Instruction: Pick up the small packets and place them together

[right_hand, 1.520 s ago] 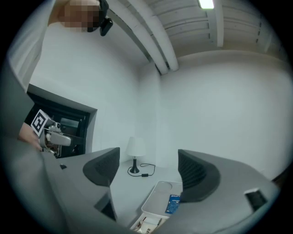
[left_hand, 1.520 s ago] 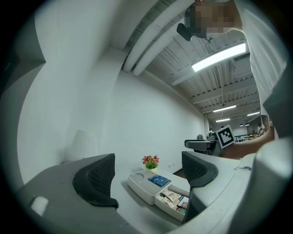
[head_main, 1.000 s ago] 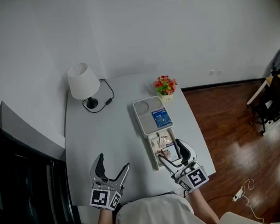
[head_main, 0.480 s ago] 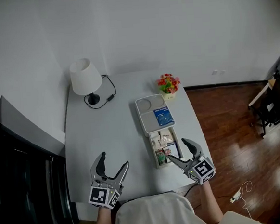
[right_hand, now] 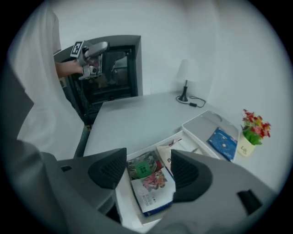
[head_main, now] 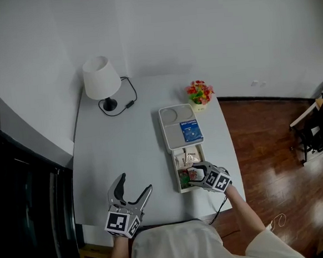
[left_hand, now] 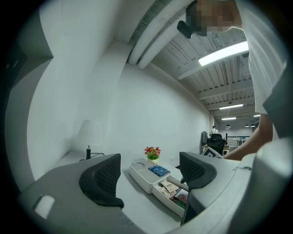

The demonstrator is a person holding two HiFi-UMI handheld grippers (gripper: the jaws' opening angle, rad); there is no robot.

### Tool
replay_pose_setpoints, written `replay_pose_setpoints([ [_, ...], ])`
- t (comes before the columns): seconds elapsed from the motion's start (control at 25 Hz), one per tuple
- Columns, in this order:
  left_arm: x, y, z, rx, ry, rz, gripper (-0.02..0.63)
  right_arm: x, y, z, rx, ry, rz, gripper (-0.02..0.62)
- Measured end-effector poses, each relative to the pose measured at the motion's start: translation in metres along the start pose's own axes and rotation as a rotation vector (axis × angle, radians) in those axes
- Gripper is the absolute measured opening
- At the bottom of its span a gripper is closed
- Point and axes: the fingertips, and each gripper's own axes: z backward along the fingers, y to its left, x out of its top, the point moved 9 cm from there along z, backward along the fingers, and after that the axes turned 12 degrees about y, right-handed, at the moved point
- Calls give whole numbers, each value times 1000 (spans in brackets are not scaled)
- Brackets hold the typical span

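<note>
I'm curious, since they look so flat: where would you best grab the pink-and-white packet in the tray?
Probably from above, pinching across its two long edges: the pink-and-white packet lies flat on top of the other packets, and the tray walls block any sideways approach.

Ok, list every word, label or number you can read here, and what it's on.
No text reads with confidence.
Blue packet: white print, too small to read.
Green-labelled packet: label blurred.
Flower-print packet: lines of print, blurred.
Flower pot: dark mark, unreadable.
</note>
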Motion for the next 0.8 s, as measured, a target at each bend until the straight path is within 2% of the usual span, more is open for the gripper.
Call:
replay_pose_setpoints([
  [0.04, -1, -2, 0, 4, 1, 0, 408, -1, -2, -9, 19, 36, 30, 295],
  [0.2, -3, -7, 1, 20, 5, 12, 408, -15, -12, -35, 57, 223, 96, 296],
  [0.36, -5, -7, 3, 28, 15, 8, 408, -32, -18, -56, 106, 356, 169, 295],
  [0.52, -7, -8, 4, 33, 24, 12, 408, -35, -17, -69, 145, 443, 189, 295],
  [0.8, -7, -3, 8, 40, 29, 9, 408, -36, -14, -76, 78, 495, 293, 238],
])
